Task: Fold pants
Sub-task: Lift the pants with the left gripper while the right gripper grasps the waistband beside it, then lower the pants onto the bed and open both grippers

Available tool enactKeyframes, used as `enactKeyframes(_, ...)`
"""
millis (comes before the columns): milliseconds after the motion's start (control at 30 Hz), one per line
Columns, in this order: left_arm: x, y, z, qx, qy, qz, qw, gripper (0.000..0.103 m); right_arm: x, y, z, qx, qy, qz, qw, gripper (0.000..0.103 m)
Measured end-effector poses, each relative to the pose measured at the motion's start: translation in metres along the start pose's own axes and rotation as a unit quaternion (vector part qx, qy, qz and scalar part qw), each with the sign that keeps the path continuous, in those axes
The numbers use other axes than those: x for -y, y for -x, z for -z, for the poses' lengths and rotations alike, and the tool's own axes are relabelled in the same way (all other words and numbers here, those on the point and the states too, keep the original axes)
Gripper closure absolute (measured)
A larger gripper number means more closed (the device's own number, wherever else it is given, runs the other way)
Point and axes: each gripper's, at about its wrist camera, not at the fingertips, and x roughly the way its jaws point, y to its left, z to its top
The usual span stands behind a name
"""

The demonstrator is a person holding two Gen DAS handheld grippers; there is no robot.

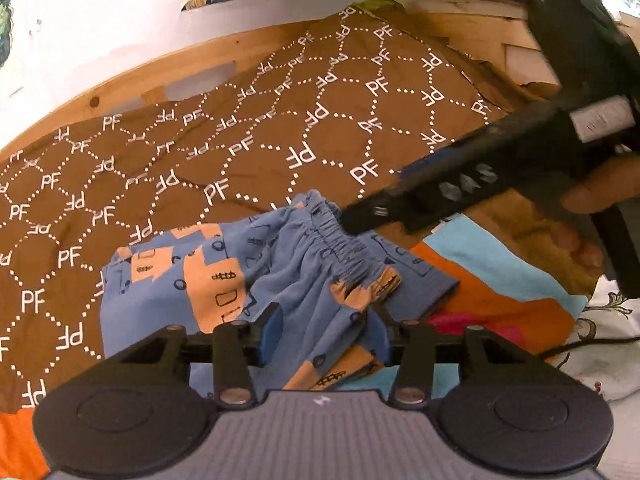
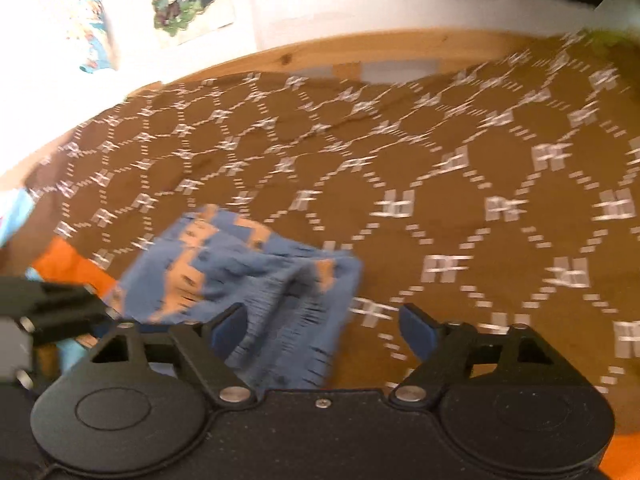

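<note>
Progress: honestly looks early to mid. The pants sit in a bunched, half-doubled heap, not a tidy rectangle, so most of the folding looks like it's left to do.

Done so far: some layers already lie over each other, with the gathered elastic waistband on top toward the right in the left wrist view. Hard to call that a proper fold though.

Left to do: flatten the wrinkles, line up the edges, bring the legs over. That's a guess from how it lies.

Where the pants are: on the brown cloth with the white "PF" pattern, right at its near edge, partly over an orange and light-blue cloth. This all looks like a bed with a wooden frame, not a tabletop.

Left gripper: fingers about halfway apart, and the blue fabric runs right between the blue pads. The cloth looks loose in there, so not clamped as far as the frame shows.

Right gripper: fingers spread wide, nothing pinched. The pants edge lies by the left pad, the right pad is over bare brown cloth. That view is blurry. In the left view its tip reaches down at the waistband.

Person: a hand wraps the right gripper's handle.
</note>
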Motion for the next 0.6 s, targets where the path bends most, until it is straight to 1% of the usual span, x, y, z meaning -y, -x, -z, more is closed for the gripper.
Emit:
enactKeyframes(33,-0.001,-0.002,0.0,-0.004,0.001,0.002,1.0,0.063,-0.001,-0.005,-0.003,-0.004,-0.005,-0.011,1.0,0.022)
enactKeyframes(67,-0.001,-0.003,0.001,-0.008,0.003,0.003,1.0,0.065,-0.001,-0.011,-0.007,-0.009,-0.012,-0.022,1.0,0.023)
enactKeyframes(100,-0.002,-0.004,0.002,-0.008,0.005,0.007,0.9999,0.07,-0.001,-0.018,-0.01,-0.012,-0.02,-0.029,0.999,0.024)
enactKeyframes(133,-0.004,-0.004,0.002,-0.007,0.01,0.012,0.9999,0.078,0.0,-0.021,-0.012,-0.014,-0.026,-0.035,0.999,0.027)
enactKeyframes(200,-0.006,-0.003,0.001,-0.005,0.017,0.018,0.9997,0.086,0.003,-0.032,-0.016,-0.021,-0.049,-0.045,0.998,0.039)
enactKeyframes(233,-0.006,-0.003,0.001,-0.003,0.02,0.019,0.9996,0.09,0.004,-0.036,-0.016,-0.024,-0.06,-0.048,0.997,0.055)
enactKeyframes(267,-0.006,-0.002,0.0,-0.003,0.021,0.02,0.9996,0.092,0.006,-0.039,-0.016,-0.027,-0.07,-0.05,0.996,0.065)
enactKeyframes(300,-0.007,-0.002,0.0,-0.002,0.022,0.02,0.9996,0.094,0.007,-0.039,-0.015,-0.025,-0.082,-0.05,0.995,0.069)
enactKeyframes(333,-0.007,-0.001,-0.001,-0.002,0.023,0.019,0.9995,0.096,0.009,-0.038,-0.014,-0.022,-0.09,-0.053,0.994,0.085)
enactKeyframes(367,-0.008,0.001,-0.001,-0.001,0.024,0.021,0.9995,0.097,0.011,-0.037,-0.014,-0.019,-0.098,-0.056,0.993,0.088)
enactKeyframes(467,-0.008,0.012,-0.006,0.012,0.03,0.03,0.999,0.097,0.012,-0.021,-0.013,0.0,-0.114,-0.059,0.992,0.09)
enactKeyframes(533,-0.009,0.017,-0.009,0.017,0.032,0.043,0.9984,0.098,0.012,-0.009,-0.015,0.011,-0.115,-0.055,0.992,0.09)
enactKeyframes(600,-0.007,0.018,-0.01,0.018,0.035,0.056,0.9976,0.098,0.011,-0.001,-0.016,0.009,-0.11,-0.043,0.993,0.09)
